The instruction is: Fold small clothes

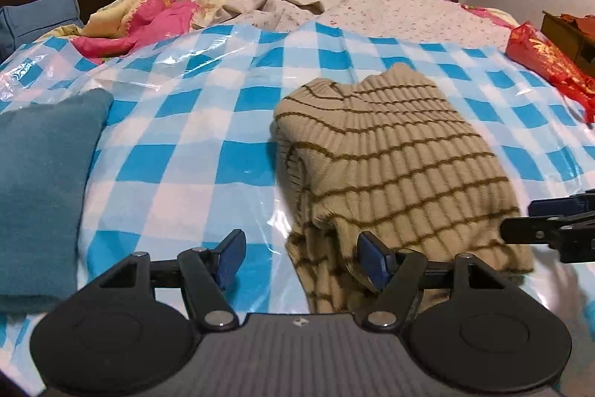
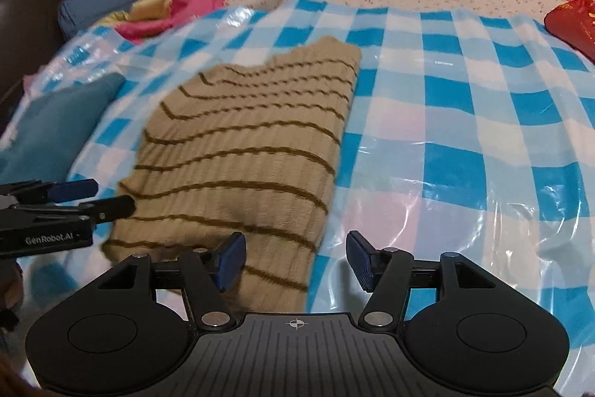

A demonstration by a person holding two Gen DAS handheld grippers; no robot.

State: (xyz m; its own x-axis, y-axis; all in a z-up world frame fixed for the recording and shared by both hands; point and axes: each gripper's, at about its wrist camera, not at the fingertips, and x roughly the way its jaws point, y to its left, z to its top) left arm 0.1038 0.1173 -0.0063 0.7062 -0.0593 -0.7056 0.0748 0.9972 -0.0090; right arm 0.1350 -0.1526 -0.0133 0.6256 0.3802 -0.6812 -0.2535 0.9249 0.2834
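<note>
A beige sweater with thin brown stripes (image 1: 390,155) lies folded on the blue-and-white checked plastic sheet (image 1: 186,136) that covers the bed. My left gripper (image 1: 302,259) is open at the sweater's near left corner; its right pad (image 1: 372,261) overlaps the knit edge and its left pad (image 1: 232,257) is over bare sheet. In the right wrist view the sweater (image 2: 245,144) runs to the near edge, and my right gripper (image 2: 295,259) is open over its near right corner, pads not pressing. Each gripper shows in the other's view: right gripper (image 1: 539,222), left gripper (image 2: 100,198).
A folded teal cloth (image 1: 44,188) lies left of the sweater. A red foil packet (image 1: 550,62) and a cardboard box (image 1: 569,32) sit at the right edge. A pink quilt (image 1: 148,21), a blue pillow (image 1: 37,13) and a floral bedspread (image 1: 390,10) lie behind.
</note>
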